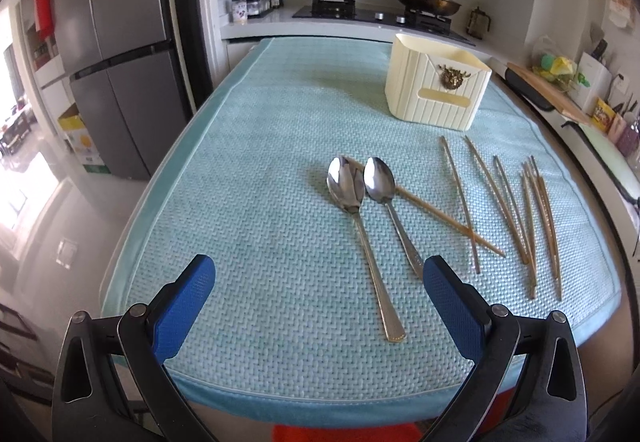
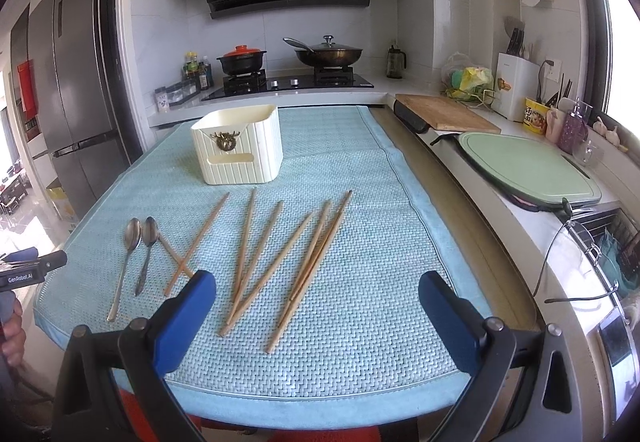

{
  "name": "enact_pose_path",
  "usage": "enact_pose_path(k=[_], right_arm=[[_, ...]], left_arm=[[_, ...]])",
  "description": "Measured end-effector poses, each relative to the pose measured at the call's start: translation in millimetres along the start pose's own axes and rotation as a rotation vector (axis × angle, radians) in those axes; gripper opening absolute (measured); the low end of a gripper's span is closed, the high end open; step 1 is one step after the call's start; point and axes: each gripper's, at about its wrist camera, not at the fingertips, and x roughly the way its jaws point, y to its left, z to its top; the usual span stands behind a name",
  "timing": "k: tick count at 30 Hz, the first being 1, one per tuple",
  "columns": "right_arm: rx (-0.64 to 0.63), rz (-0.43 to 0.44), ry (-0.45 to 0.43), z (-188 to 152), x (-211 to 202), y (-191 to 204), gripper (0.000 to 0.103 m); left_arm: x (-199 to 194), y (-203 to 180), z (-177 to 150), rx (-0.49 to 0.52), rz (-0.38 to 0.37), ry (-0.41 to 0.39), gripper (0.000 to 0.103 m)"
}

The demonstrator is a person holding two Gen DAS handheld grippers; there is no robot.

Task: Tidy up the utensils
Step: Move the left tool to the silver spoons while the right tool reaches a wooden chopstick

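Observation:
Two steel spoons (image 1: 362, 226) (image 2: 134, 258) lie side by side on a light blue mat (image 1: 260, 202) (image 2: 360, 282), bowls pointing away. Several wooden chopsticks (image 1: 520, 214) (image 2: 288, 262) are scattered to their right, one crossing under the spoons. A cream ribbed utensil holder (image 1: 436, 90) (image 2: 240, 144) stands at the far side of the mat. My left gripper (image 1: 320, 306) hovers open over the near edge, just short of the spoon handles. Over the near right part of the mat, my right gripper (image 2: 318, 318) is open and holds nothing.
A stove with a black pot (image 2: 242, 60) and a wok (image 2: 328, 54) is behind the mat. A fridge (image 1: 116, 54) stands left. Along the right counter lie a wooden board (image 2: 444, 112), a green board (image 2: 524, 170) and a dish rack (image 2: 608, 238).

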Motion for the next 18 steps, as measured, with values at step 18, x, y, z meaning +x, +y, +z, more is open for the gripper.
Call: enact_pose_path(k=[18], right_arm=[[0.073, 0.143, 0.217, 24.2, 84.6, -33.1, 0.103]], left_arm=[[105.4, -18.8, 30.8, 0.086, 0.030, 0.132, 0.103]])
